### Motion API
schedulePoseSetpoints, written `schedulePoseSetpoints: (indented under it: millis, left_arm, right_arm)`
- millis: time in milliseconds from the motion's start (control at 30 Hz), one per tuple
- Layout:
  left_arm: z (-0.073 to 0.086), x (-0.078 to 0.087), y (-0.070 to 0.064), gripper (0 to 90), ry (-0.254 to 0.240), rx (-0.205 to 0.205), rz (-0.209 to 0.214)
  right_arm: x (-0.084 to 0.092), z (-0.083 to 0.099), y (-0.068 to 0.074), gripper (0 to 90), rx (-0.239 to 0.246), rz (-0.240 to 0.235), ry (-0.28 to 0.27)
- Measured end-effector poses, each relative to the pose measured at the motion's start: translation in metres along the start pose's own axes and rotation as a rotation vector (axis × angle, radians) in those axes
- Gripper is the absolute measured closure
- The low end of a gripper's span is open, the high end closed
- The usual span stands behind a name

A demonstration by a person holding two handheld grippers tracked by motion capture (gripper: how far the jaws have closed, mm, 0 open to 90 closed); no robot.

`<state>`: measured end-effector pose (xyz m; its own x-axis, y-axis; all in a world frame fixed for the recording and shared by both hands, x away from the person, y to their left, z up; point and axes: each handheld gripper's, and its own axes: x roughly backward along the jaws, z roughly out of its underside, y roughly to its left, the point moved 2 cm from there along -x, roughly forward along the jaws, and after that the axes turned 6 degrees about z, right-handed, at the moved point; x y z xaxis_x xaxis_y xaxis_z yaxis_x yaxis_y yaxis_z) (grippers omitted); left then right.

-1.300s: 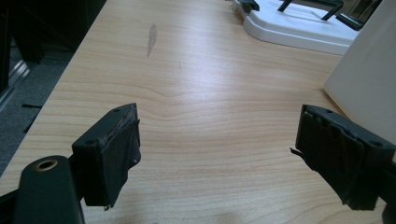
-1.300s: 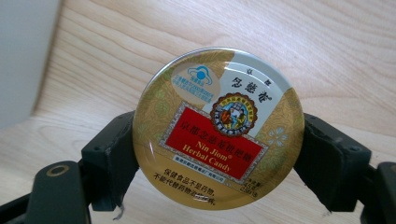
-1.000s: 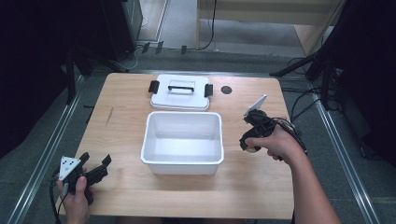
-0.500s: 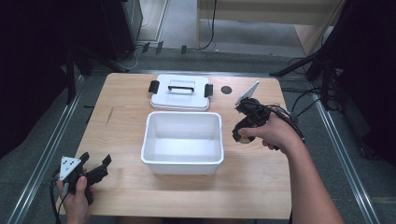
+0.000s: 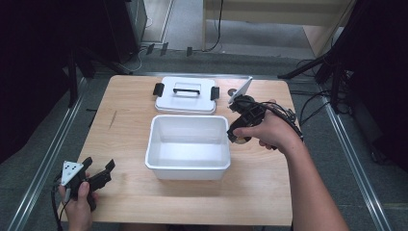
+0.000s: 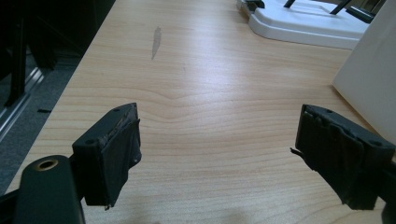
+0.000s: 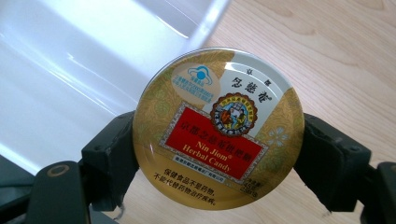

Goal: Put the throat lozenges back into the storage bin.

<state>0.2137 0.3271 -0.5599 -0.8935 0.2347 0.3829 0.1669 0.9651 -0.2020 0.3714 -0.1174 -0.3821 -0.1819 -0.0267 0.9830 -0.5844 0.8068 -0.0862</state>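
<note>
A wooden table [image 5: 130, 202] carries an open white plastic bin [image 5: 188, 147] at its centre. The bin's white lid [image 5: 186, 95], with a black handle and black side clips, lies flat by the table's far edge, just behind the bin. The right gripper [image 5: 236, 136] hovers at the bin's right rim, its jaws closed on a round gold tin [image 7: 218, 128] labelled "Nin Jiom Herbal Candy". The left gripper [image 5: 100, 175] sits near the table's front left corner, its jaws spread wide with nothing between them above bare wood.
</note>
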Motion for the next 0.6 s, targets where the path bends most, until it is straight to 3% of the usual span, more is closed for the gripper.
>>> schedulePoseSetpoints:
  millis: [433, 600]
  left_arm:
    - [0.0, 0.0, 0.001, 14.4, 0.003, 0.004, 0.01]
    - [0.0, 0.0, 0.001, 14.4, 0.004, 0.004, 0.013]
  right_arm:
    - [0.0, -0.023, 0.034, 20.3, 0.065, -0.03, -0.015]
    - [-0.004, -0.031, 0.048, 20.3, 0.116, -0.043, -0.033]
